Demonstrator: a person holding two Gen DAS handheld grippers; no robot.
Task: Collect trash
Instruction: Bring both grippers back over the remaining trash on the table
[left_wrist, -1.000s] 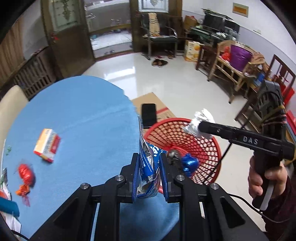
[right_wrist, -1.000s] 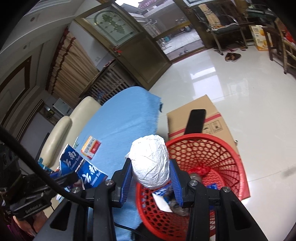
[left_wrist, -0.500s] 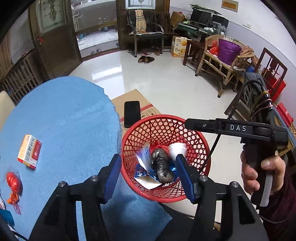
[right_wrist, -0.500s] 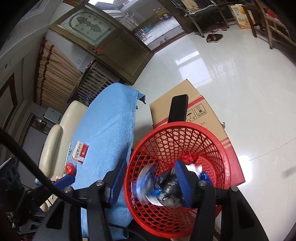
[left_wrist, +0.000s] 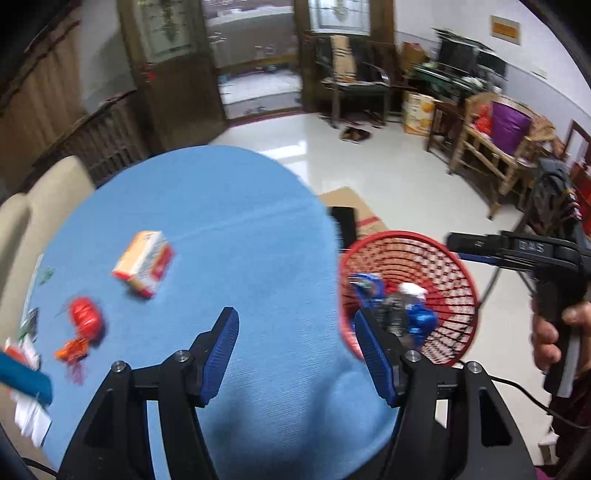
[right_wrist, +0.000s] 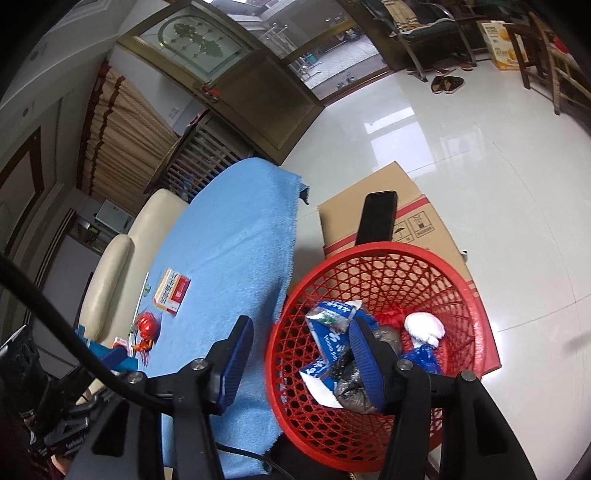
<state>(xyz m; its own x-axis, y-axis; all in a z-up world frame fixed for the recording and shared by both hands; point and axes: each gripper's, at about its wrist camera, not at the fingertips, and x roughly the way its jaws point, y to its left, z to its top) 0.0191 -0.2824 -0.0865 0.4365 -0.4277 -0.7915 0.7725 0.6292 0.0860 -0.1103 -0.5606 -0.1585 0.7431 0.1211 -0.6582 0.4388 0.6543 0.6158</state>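
Nearest, left tool (left_wrist: 297, 354): 2 blue-padded jaws opening, standing well apart with nothing between them, over the blue surface (left_wrist: 221, 229) near its edge by the basket.
Right tool (right_wrist: 299, 354): jaws parted, nothing gripped; 1 blue pad sits over the surface edge, the other over the red basket (right_wrist: 461, 280). In the left wrist view its black body reaches in above the basket rim, held by a hand (left_wrist: 554, 332).
Red basket: mesh, round, standing just beside the surface edge, lower than the surface.
Collected trash: inside the basket lie a blue-and-white carton (right_wrist: 332, 321), a crumpled grey wad (right_wrist: 354, 384), a white ball (right_wrist: 423, 326), a shiny blue wrapper (right_wrist: 421, 360) and something red (right_wrist: 388, 316) at the bottom.
Trash on the surface: an orange-and-white box (left_wrist: 144, 262) with a red end lies flat, well apart from the basket; nearer the left edge is a red wrapper (left_wrist: 85, 319) with orange scraps (left_wrist: 72, 349) just beside it; white paper and a teal item (left_wrist: 26, 382) sit at the very edge, blurred.
Behind the basket: a cardboard box (right_wrist: 373, 199) on the floor, with 1 black phone (right_wrist: 378, 218) lying on top.
Left side: a cream chair back (right_wrist: 110, 266) against the surface.
Farther: glossy white floor (right_wrist: 461, 129), a pair of slippers (right_wrist: 447, 84), a dark armchair (left_wrist: 354, 81), wooden chairs and a glazed wooden door (right_wrist: 258, 74).
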